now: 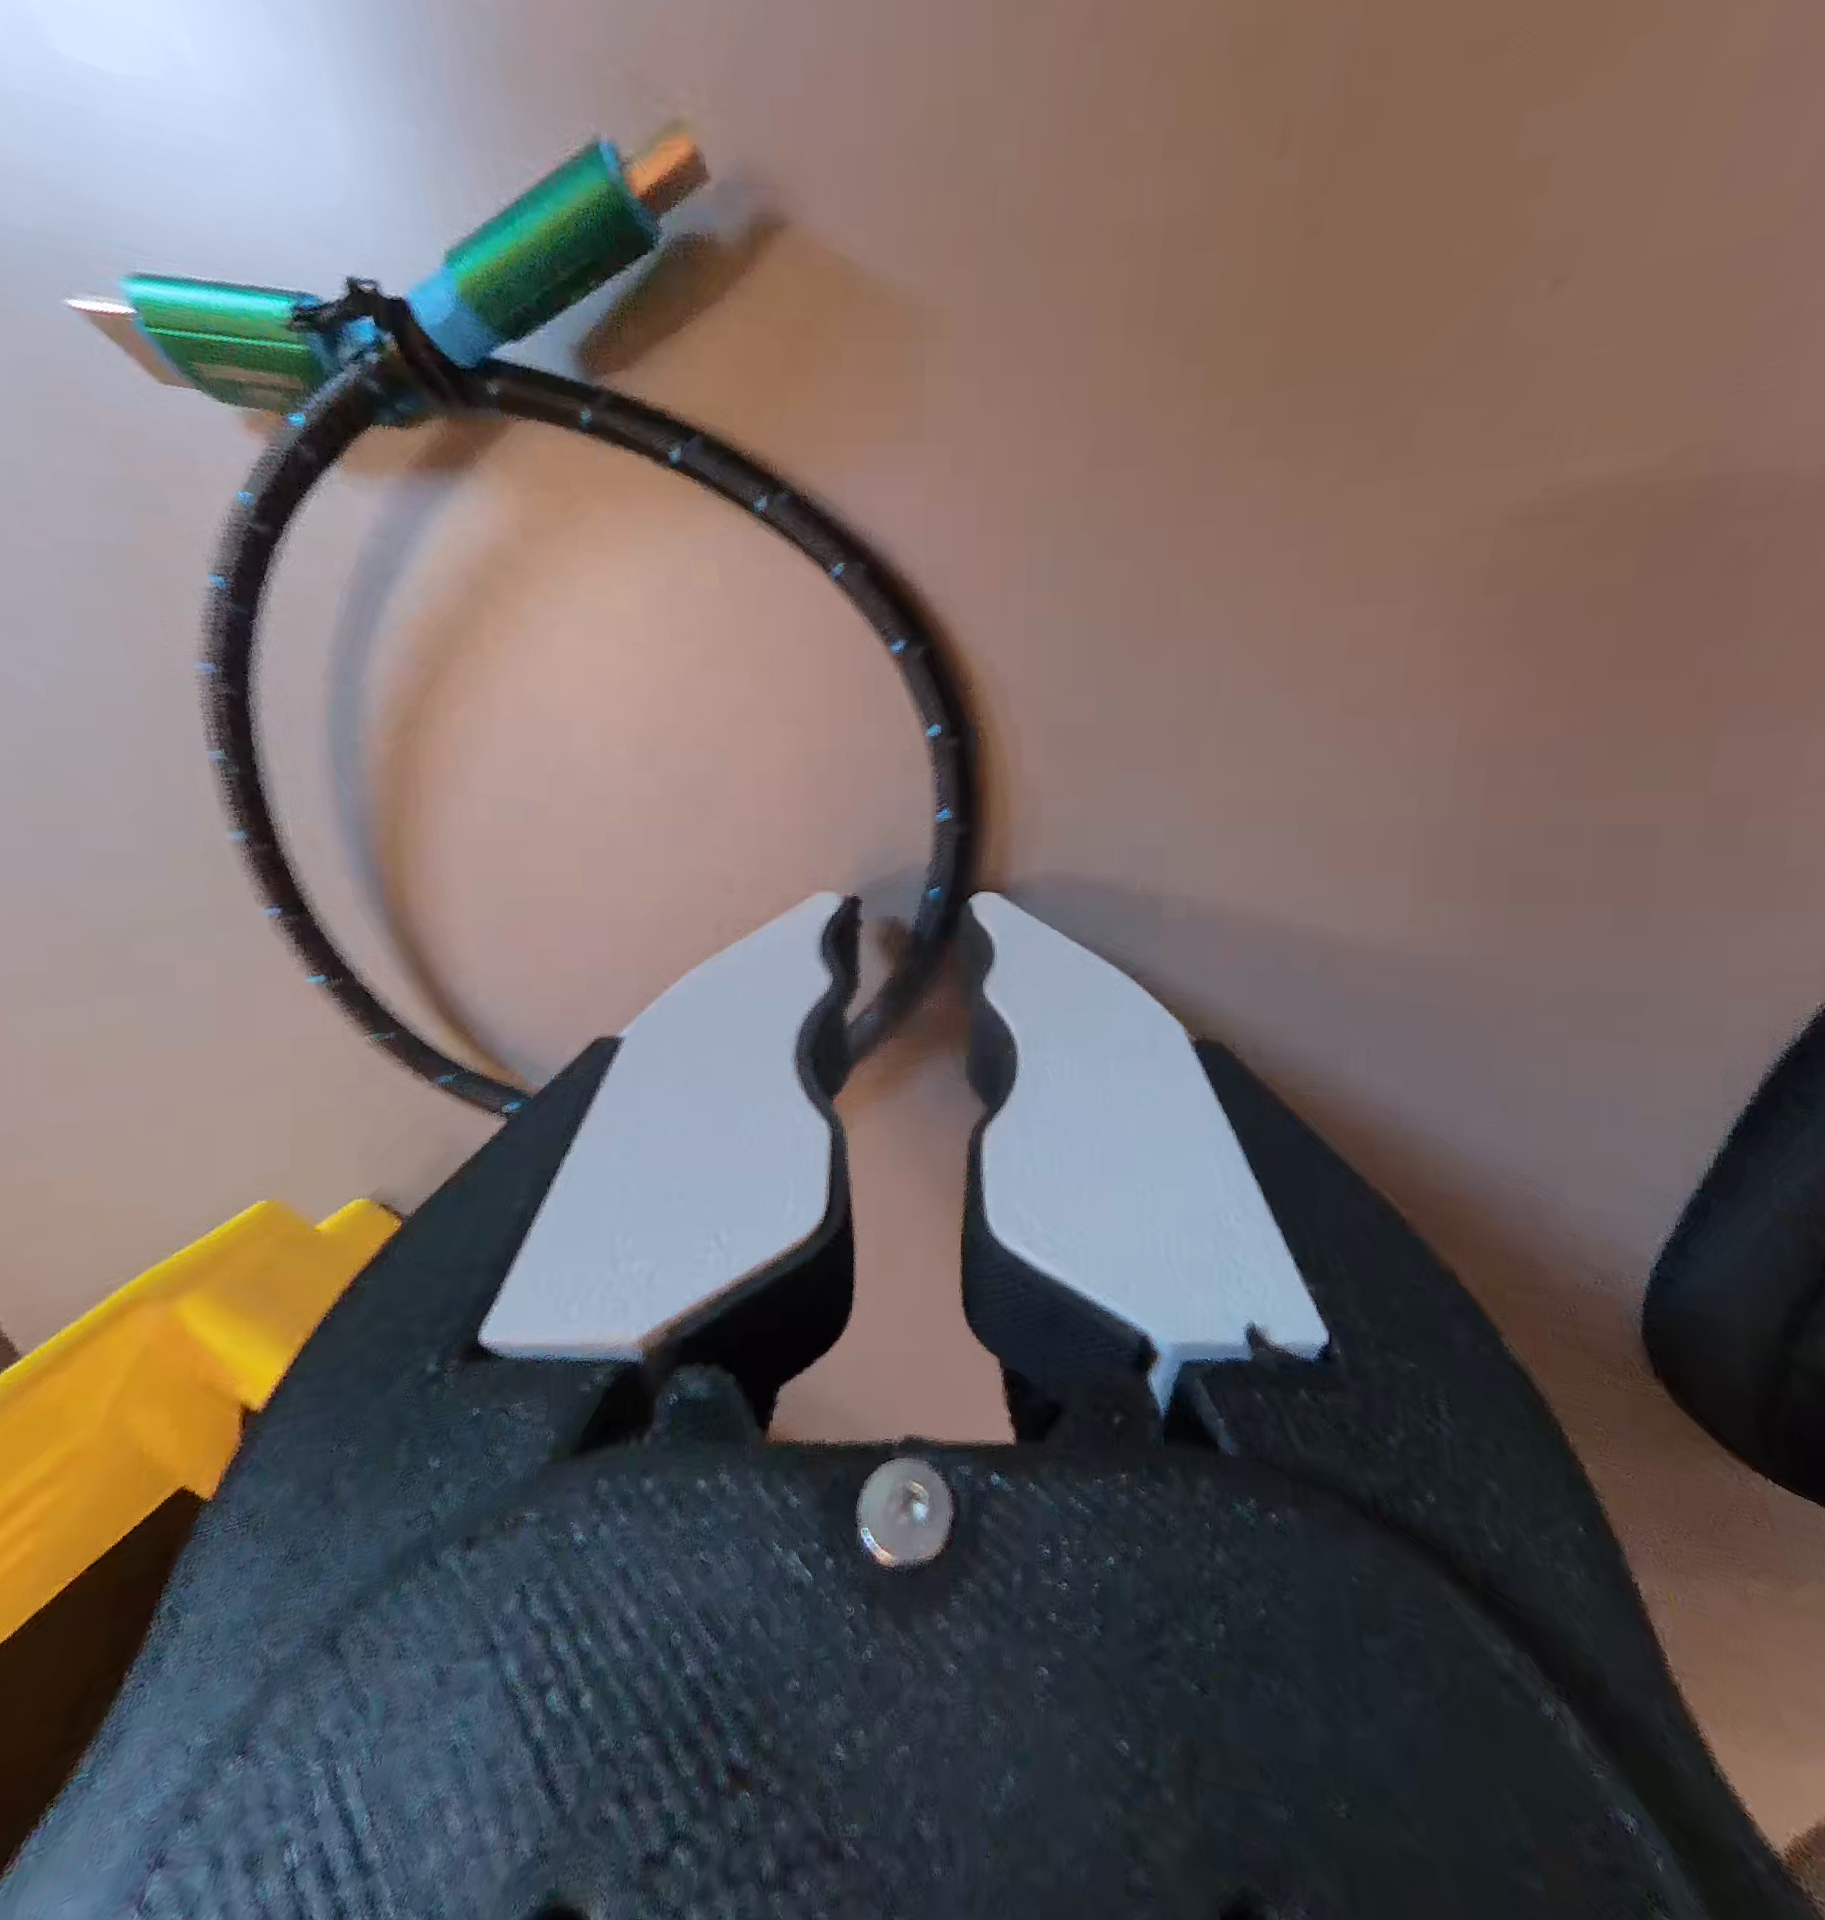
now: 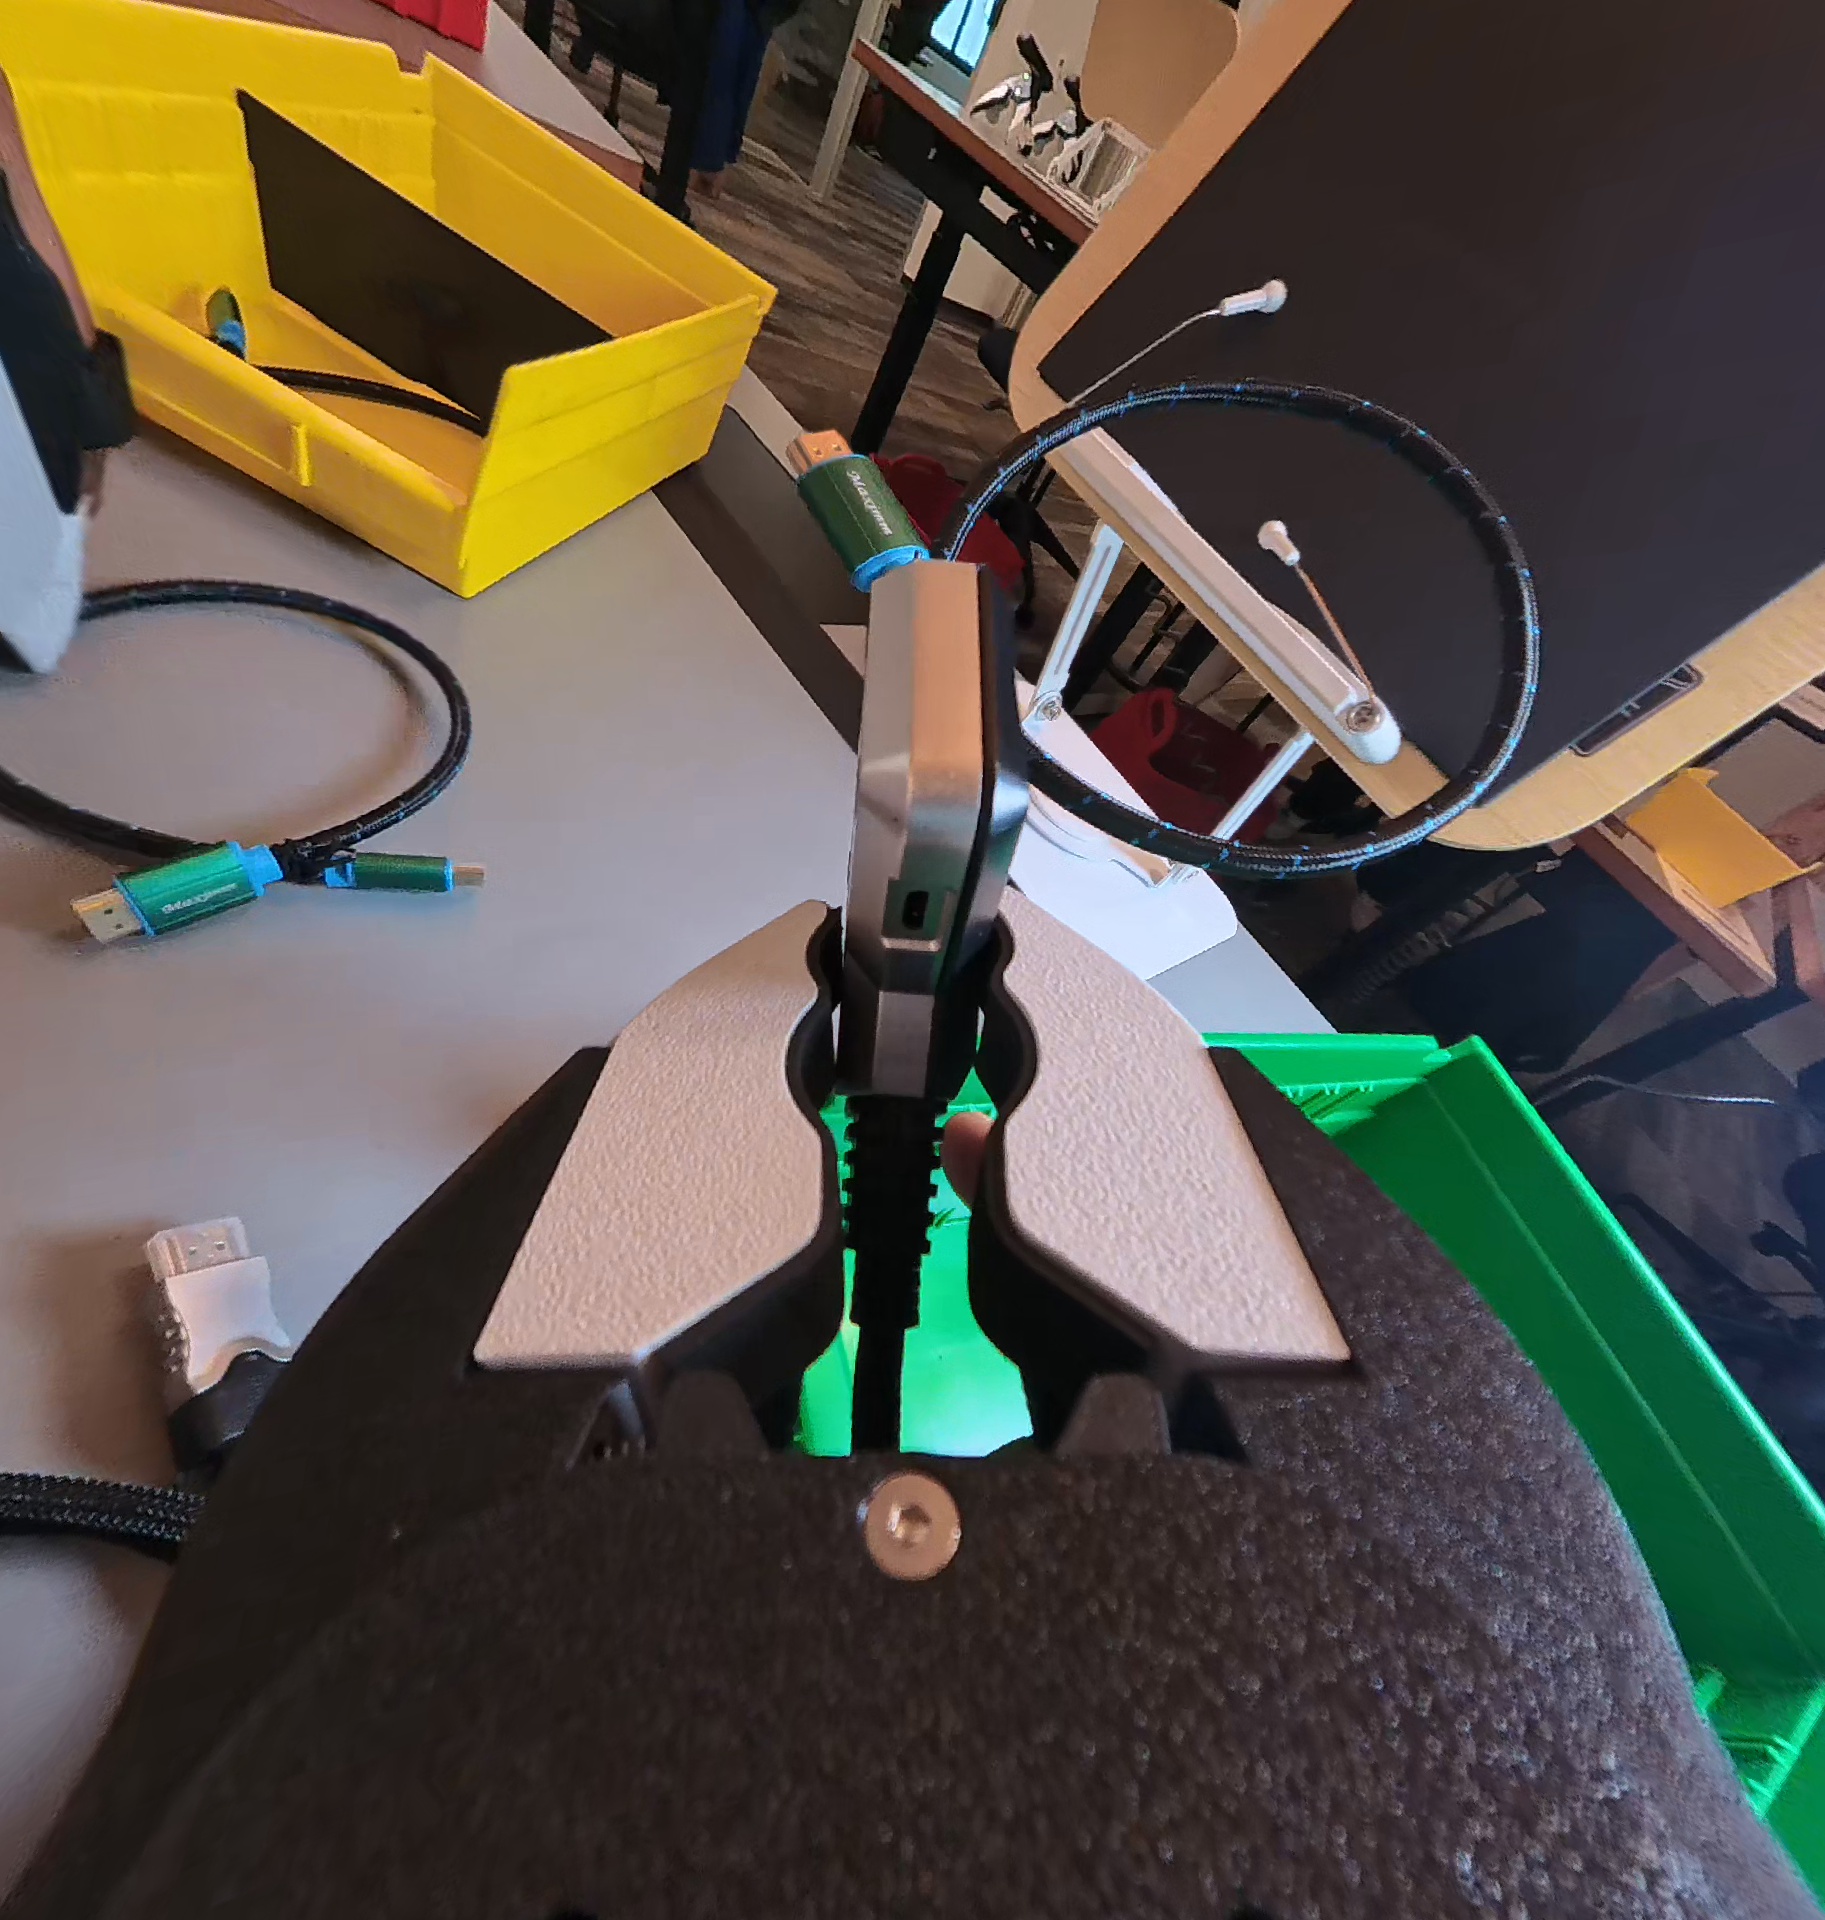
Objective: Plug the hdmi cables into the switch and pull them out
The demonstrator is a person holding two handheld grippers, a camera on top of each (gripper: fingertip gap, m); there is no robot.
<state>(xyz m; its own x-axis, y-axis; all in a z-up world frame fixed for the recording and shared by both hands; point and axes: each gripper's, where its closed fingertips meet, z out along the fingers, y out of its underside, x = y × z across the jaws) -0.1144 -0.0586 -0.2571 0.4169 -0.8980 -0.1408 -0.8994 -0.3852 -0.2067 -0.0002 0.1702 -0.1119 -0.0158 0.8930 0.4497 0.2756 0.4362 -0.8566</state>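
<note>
Item: right gripper [image 2: 908,935], we clamp the switch [image 2: 923,769] upright. Item: left gripper [image 1: 908,935], our jaws narrowly parted, straddling the looped cable [image 1: 586,436] on the table [image 1: 1303,520].

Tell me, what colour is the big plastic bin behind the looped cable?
The plastic bin is bright yellow, clearest in the right wrist view.

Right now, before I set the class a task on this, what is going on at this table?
A person works with two hand-held grippers. The right hand-held gripper is shut on a grey HDMI switch, held edge-up above the table; one braided cable loops out from behind it, its free green plug in the air. The left hand-held gripper is open, low over a second looped cable on the table, both its green plugs unplugged. A yellow bin holds another cable.
</note>
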